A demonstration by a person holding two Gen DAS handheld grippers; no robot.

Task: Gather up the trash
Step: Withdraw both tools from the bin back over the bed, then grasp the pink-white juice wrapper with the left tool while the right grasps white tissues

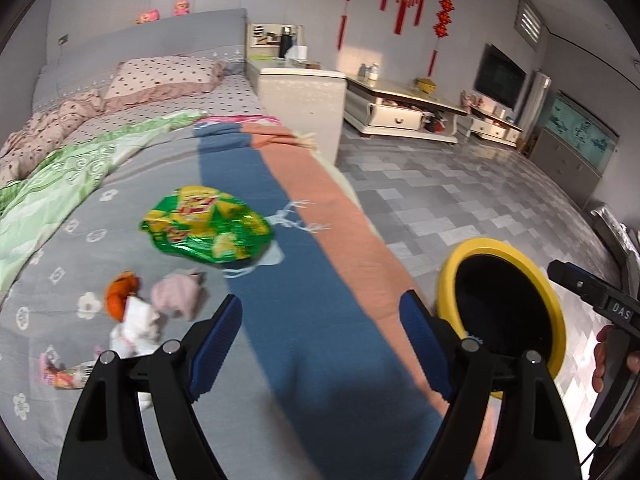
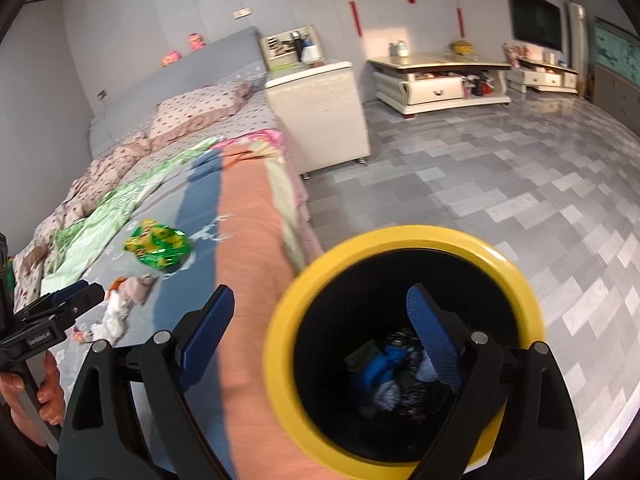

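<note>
Trash remains on the bed (image 1: 280, 360): a green snack bag (image 1: 206, 229) and crumpled scraps (image 1: 160, 304) beside the left tool (image 1: 320, 316), which is spread and empty; the right tool (image 2: 326, 328), likewise spread, is held over the yellow-rimmed bin (image 2: 280, 340); the bag is best pinched at a crumpled edge.

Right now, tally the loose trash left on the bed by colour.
Green snack bag: 1
Orange scrap: 1
Pink wad: 1
White tissue: 1
Pink-and-orange wrapper: 1
Total: 5
</note>
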